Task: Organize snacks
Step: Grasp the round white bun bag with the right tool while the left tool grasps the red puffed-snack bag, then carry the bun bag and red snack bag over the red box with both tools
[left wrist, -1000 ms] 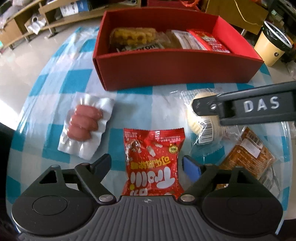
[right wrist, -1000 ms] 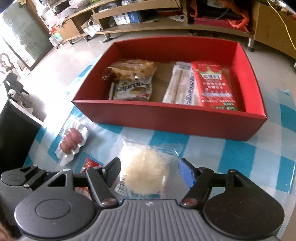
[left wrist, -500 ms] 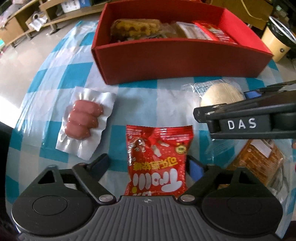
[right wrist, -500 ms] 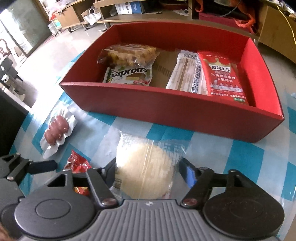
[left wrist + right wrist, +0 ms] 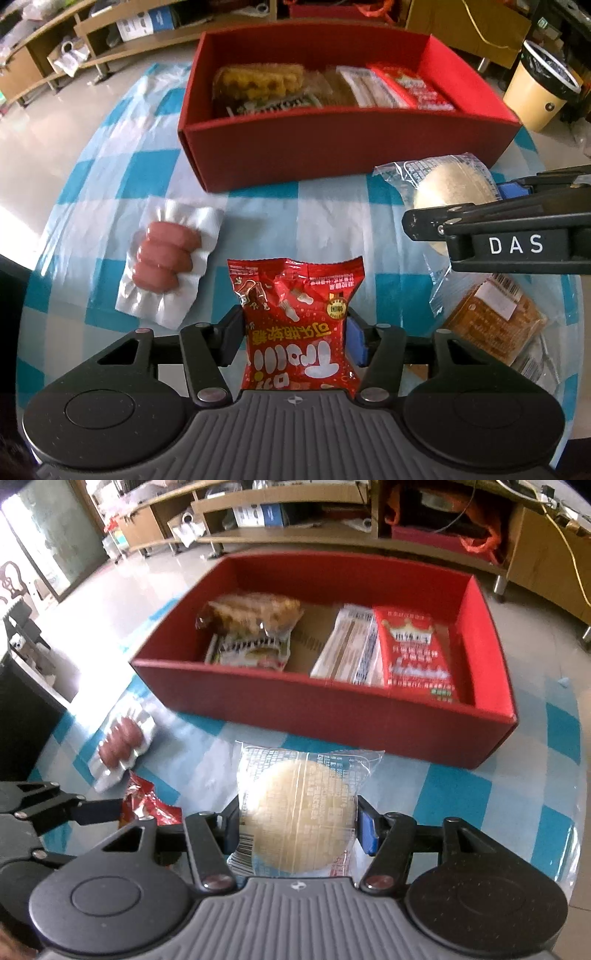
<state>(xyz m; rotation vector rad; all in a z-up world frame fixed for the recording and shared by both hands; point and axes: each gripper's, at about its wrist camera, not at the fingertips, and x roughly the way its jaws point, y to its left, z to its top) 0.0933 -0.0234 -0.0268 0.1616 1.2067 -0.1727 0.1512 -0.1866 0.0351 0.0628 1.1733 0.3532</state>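
Snacks held above a checked table: left gripper has just closed on a red packet, right gripper clamps a wrapped bun (red box beyond).

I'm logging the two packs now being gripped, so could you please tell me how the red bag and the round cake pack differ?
The red bag is opaque, printed and crinkled; the cake pack is clear, showing a pale round cake. The left tongs pinch the bag; the right tongs pinch the cake pack. Both remain outside the red box.

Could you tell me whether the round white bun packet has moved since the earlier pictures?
Yes. The bun packet, clamped by the right gripper, sits nearer the red box in the left wrist view.
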